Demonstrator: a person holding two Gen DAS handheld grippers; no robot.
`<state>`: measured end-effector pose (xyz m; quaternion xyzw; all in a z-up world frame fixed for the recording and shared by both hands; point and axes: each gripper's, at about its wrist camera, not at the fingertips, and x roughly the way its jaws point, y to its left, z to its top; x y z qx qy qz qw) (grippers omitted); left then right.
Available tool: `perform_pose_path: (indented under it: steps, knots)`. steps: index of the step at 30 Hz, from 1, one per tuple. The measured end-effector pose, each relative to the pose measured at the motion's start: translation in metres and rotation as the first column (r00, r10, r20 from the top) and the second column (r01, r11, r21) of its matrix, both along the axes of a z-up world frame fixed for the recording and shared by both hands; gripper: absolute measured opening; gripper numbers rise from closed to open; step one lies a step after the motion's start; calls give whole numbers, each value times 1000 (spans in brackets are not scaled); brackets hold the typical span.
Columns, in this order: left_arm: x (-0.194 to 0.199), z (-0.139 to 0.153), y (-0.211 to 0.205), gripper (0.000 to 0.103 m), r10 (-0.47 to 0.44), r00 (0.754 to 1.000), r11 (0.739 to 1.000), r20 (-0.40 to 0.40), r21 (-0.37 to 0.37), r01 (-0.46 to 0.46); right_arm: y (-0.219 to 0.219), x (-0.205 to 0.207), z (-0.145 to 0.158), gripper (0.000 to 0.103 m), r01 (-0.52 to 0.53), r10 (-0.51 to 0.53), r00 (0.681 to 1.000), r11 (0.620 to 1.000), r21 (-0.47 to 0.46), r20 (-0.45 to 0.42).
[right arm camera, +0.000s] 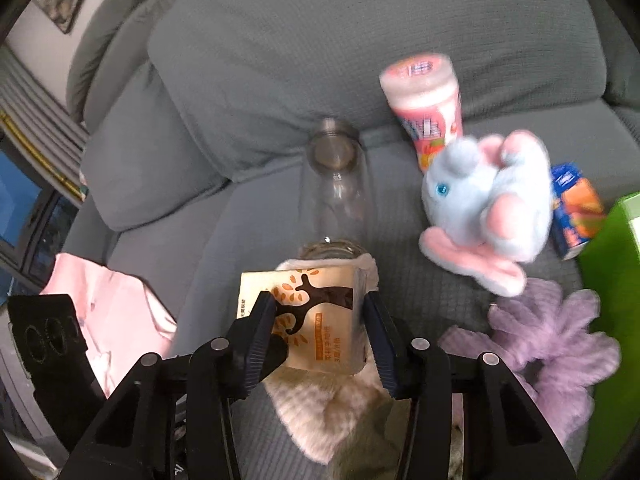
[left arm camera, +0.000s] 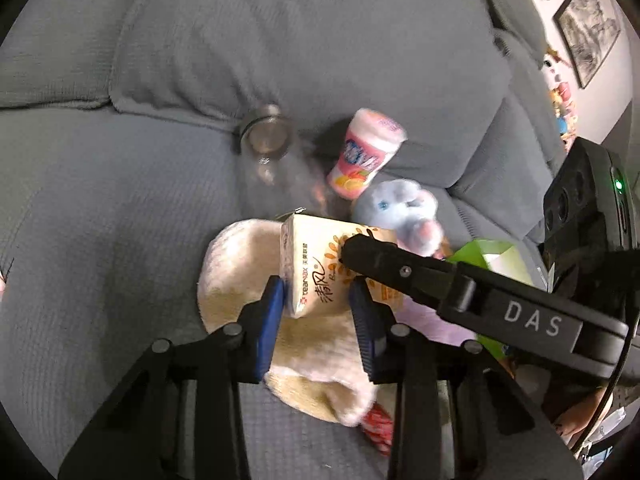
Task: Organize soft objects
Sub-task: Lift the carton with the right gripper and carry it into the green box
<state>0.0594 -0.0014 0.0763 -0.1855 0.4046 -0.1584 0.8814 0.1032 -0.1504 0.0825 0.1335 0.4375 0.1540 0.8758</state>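
A cream tissue pack (left arm camera: pixel 320 264) with a brown tree print lies on a cream fuzzy sock (left arm camera: pixel 240 280) on the grey sofa. My left gripper (left arm camera: pixel 318 304) is shut on the tissue pack, its blue pads against both sides. My right gripper (right arm camera: pixel 320 320) straddles the same tissue pack (right arm camera: pixel 316 320) from the other side; its jaws stand a little apart from the pack, open. One right finger (left arm camera: pixel 384 260) crosses the left wrist view. A blue and pink plush elephant (right arm camera: pixel 488 204) and a purple fuzzy cloth (right arm camera: pixel 552 336) lie to the right.
A clear glass bottle (right arm camera: pixel 340 188) lies behind the pack. A pink canister (right arm camera: pixel 424 108) leans on the sofa back (right arm camera: pixel 320 40). A blue and orange juice carton (right arm camera: pixel 576 212), a green box (right arm camera: pixel 616 280) and a pink cloth (right arm camera: pixel 116 308) lie nearby.
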Motion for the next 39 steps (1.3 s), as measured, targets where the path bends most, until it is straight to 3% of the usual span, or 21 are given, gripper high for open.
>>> perform_pose_path:
  steps: [8,11,21,26,29,35,39]
  knots:
    - [-47,52,-21,32,-22,989,999,145,41,17,-6,-56,57,49,-3,5,989,1000,-11,150]
    - [-62,74,-35,34,-29,980,996,195,93,11,-6,-78,79,49,2,2,978,1000,-21,210]
    - [-97,142,-91,34,-116,954,970,277,239,48,-40,-147,137,49,7,-35,914,998,70,404]
    - [-95,139,-118,34,-174,936,967,307,233,103,-65,-165,142,49,76,-106,894,993,85,435]
    - [-91,132,-133,33,-213,936,964,281,219,154,-77,-167,138,49,120,-131,896,991,52,424]
    - [-83,122,-162,33,-284,920,948,272,223,227,-111,-171,129,49,199,-216,894,976,83,394]
    - [-77,117,-173,33,-302,916,948,264,185,259,-129,-171,125,49,242,-263,885,965,103,383]
